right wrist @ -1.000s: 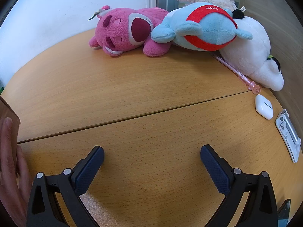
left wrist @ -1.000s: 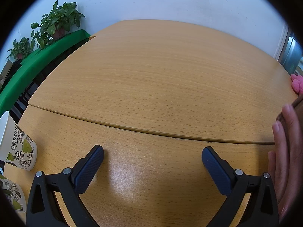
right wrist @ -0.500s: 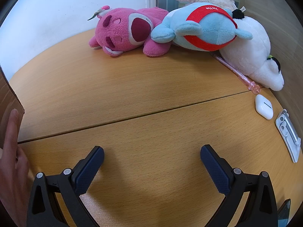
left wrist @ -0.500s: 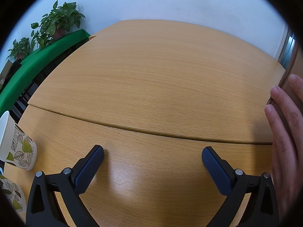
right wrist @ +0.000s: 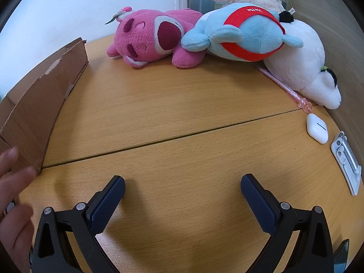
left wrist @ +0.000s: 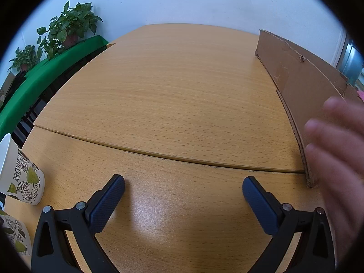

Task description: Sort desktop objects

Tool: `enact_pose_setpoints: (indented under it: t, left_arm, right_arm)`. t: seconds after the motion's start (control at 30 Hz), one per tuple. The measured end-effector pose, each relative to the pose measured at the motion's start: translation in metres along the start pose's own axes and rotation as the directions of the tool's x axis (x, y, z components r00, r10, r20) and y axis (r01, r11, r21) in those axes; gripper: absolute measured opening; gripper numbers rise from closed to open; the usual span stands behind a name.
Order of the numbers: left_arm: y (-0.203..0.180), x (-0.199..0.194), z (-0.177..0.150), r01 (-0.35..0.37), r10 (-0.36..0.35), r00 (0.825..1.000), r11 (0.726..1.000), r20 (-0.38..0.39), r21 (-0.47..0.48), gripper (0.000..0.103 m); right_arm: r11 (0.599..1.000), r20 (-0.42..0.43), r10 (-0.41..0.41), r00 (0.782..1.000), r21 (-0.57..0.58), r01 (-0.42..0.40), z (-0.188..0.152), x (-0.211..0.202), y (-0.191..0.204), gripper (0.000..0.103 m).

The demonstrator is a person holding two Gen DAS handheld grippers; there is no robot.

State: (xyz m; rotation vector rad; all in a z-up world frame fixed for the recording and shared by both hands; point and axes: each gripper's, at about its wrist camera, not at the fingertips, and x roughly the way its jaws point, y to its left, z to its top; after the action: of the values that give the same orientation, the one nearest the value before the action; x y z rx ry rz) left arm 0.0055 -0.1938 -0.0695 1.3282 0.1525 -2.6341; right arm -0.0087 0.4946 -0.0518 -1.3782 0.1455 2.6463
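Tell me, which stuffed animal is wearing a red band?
The light blue plush, lying between the pink bear plush and the white plush. Neither of those has any red band.

a cardboard box now stands on the table between the two views, where a second ago only its edge showed. the hand that held it is blurred and open beside its near corner, fingers spread.
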Motion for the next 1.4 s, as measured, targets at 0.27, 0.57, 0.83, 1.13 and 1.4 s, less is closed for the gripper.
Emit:
enact_pose_setpoints:
  t: [0.27,0.57,0.83,1.13,1.4]
  left_arm:
    - [0.000,0.000,0.000,-0.001,0.001,1.000,1.000,0.000,-0.001,0.103]
    - [0.000,0.000,-0.001,-0.004,0.004,1.000,1.000,0.001,-0.004,0.103]
    - [-0.001,0.000,-0.001,-0.005,0.005,1.000,1.000,0.001,-0.005,0.103]
    - [0.003,-0.004,-0.008,0.004,-0.004,1.000,1.000,0.002,0.007,0.103]
    - [-0.017,-0.133,-0.061,0.111,-0.121,0.976,0.992,0.179,0.065,0.100]
  right_arm:
    - [1.000,0.001,0.001,1.000,0.000,-0.001,-0.001,0.002,0.000,0.103]
    - [1.000,0.002,0.001,1.000,0.001,-0.001,-0.002,0.001,0.000,0.103]
    - [1.000,0.002,0.001,1.000,0.001,-0.001,-0.002,0.001,0.000,0.103]
    - [1.000,0.002,0.001,1.000,0.003,-0.001,-0.002,0.001,0.000,0.103]
    - [0.981,0.003,0.099,0.995,-0.169,-0.097,-0.030,-0.035,0.025,0.103]
